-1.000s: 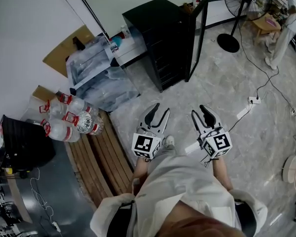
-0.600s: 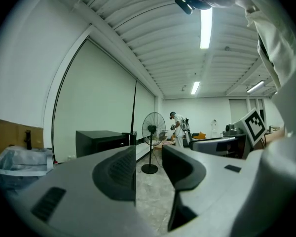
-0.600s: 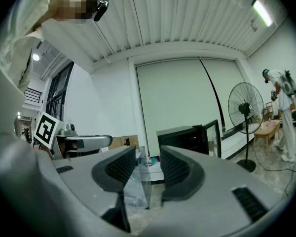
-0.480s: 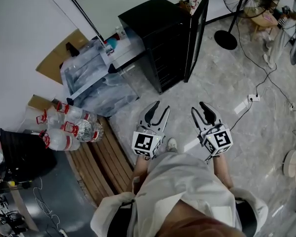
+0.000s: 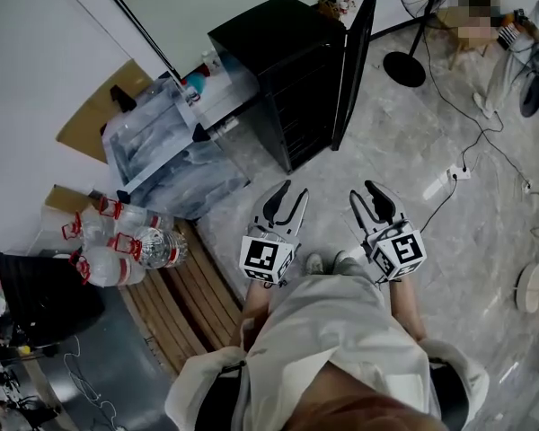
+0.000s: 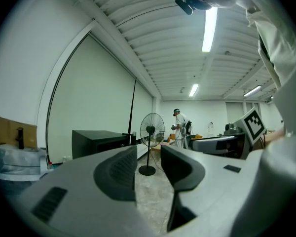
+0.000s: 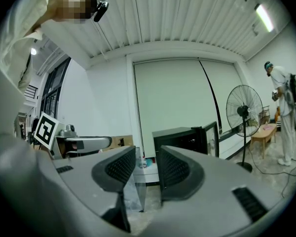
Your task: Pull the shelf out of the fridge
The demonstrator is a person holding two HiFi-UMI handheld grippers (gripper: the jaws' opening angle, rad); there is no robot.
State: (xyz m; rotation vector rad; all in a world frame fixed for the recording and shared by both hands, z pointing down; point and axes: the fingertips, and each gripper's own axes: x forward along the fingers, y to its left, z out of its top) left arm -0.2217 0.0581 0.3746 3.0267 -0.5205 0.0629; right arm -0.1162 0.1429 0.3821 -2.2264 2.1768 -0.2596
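Fridge (image 5: 278,52), black, is seen at the far centre of the floor, its door (image 5: 352,70) swung open on the right side; dark shelves (image 5: 301,115) are faintly made out inside it; the left gripper (image 5: 292,193) and right gripper (image 5: 366,191) are held side by side on the near side, well apart from the fridge; a narrow gap is left between each pair of jaws, the left pair having just been closing; nothing is gripped by either
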